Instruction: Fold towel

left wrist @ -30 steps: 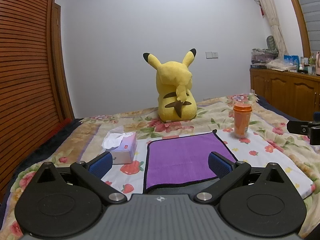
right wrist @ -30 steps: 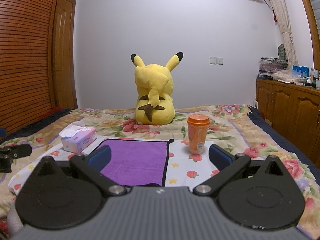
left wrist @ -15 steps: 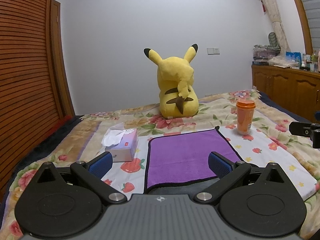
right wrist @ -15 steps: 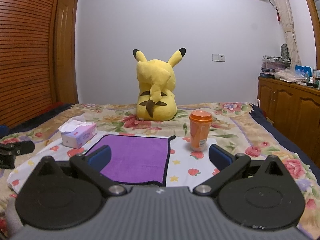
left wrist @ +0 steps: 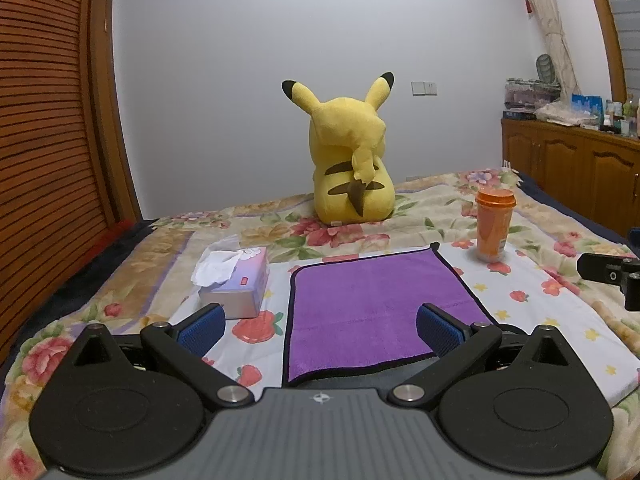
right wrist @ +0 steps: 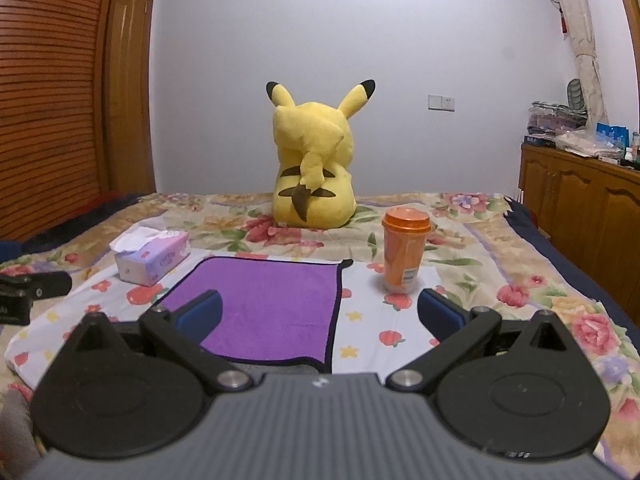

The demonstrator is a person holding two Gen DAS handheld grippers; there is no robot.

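Note:
A purple towel (left wrist: pixel 368 304) with a dark hem lies flat on a white fruit-print cloth (left wrist: pixel 560 312) on the bed. It also shows in the right wrist view (right wrist: pixel 272 304). My left gripper (left wrist: pixel 320 326) is open and empty, held above the towel's near edge. My right gripper (right wrist: pixel 320 314) is open and empty, above the towel's near right corner. The right gripper's tip shows at the right edge of the left wrist view (left wrist: pixel 612 276). The left gripper's tip shows at the left edge of the right wrist view (right wrist: pixel 32 288).
A tissue box (left wrist: pixel 236 280) stands left of the towel. An orange lidded cup (left wrist: pixel 494 224) stands to its right. A yellow Pikachu plush (left wrist: pixel 352 160) sits behind. A wooden slatted wall (left wrist: pixel 48 140) runs along the left, wooden cabinets (left wrist: pixel 580 184) along the right.
Both grippers have risen slightly and tilted, so the towel sits lower and nearer in both views. Both stay open. The towel has not moved.

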